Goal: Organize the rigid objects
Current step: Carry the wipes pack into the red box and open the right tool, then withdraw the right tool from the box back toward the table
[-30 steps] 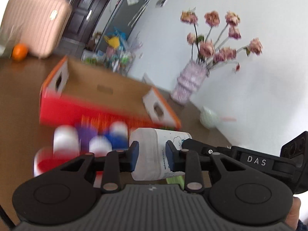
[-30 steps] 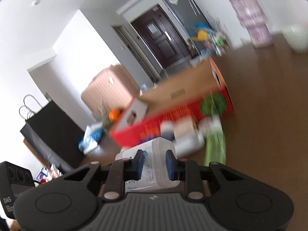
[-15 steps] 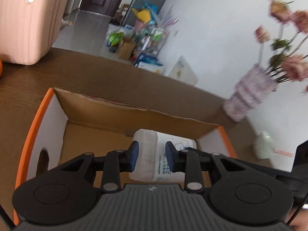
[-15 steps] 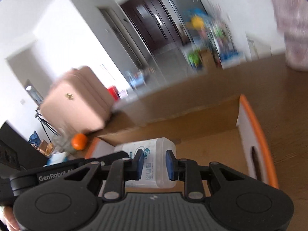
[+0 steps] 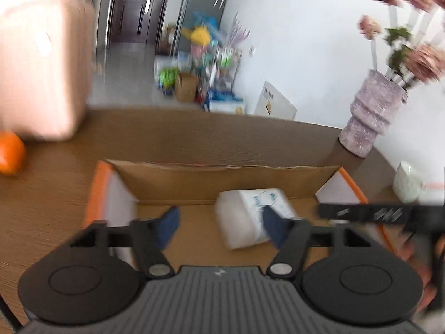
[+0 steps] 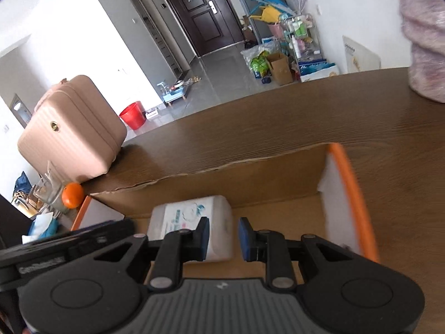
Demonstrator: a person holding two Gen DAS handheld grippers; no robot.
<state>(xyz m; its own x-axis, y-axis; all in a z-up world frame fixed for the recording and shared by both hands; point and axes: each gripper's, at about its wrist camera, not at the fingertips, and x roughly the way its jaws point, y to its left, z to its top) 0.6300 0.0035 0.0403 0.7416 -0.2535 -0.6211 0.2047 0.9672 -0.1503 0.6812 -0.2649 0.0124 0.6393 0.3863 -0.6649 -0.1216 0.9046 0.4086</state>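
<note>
Left gripper [image 5: 219, 226]: jaws spread wide, having just been opening; the translucent white plastic bottle with a blue-printed label [image 5: 251, 217] sits between the blue pads, which stand apart from it on the left side at least – a release, as I judge it.
Right gripper [image 6: 222, 235]: jaws narrow; only the left pad overlaps the bottle [image 6: 194, 225], the gap between the pads looks empty, so it seems to grip nothing – whether that pad touches, I cannot tell.
Bottle: lying on its side on the floor of the open cardboard box with orange-edged white end flaps [image 5: 194, 178], toward the box's right half in the left wrist view.
Why there: the box looks like the collecting place for the rigid things.
Table: brown wood-grain top [image 6: 278, 128] under the box.
Against half a second ago: the left pads clamped the bottle above the box; now they have let go.
</note>
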